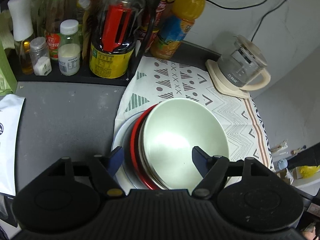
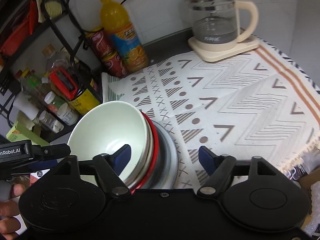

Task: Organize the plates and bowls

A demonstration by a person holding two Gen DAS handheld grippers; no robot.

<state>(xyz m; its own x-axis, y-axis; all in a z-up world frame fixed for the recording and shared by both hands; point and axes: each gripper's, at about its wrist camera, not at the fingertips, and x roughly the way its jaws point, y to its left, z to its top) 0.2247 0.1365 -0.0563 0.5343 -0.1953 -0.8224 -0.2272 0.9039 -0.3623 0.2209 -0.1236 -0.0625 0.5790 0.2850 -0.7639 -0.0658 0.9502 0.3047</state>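
Closest to the cameras, both grippers were hanging over the dish stack with nothing clamped. The left gripper [image 1: 158,160] had its jaws spread wide, one blue pad outside the stack's left edge and the other hovering over the inside of the top bowl, neither visibly pressing on anything. The right gripper [image 2: 165,157] was the same deal: jaws well apart, left pad over the bowl's inside, right pad out over the cloth, nothing between them gripped. In the right wrist view the left gripper also poked in from the lower left edge, with a person's fingers [image 2: 12,192] showing underneath it.

The stack itself sat on the near left part of the patterned cloth [image 2: 230,104]. On top was a pale green bowl [image 1: 186,136], empty, nested in what looked like a silvery dish, then a red plate [image 1: 134,140], then something dark, and a white plate [image 1: 118,138] at the bottom. Couldn't tell exactly how many pieces were in there since only the rims peeked out.

Left of the cloth was bare grey counter [image 1: 66,116], with a white bag at the far left edge.

Further back, a black rack [image 1: 70,78] held a big dark sauce bottle [image 1: 114,46] with a red handle, plus small white-capped jars. Beside it stood an orange juice bottle [image 2: 122,34] and red cans [image 2: 106,54]. In the far corner a glass kettle [image 2: 218,18] with a cream handle sat on its cream base, against the white wall.
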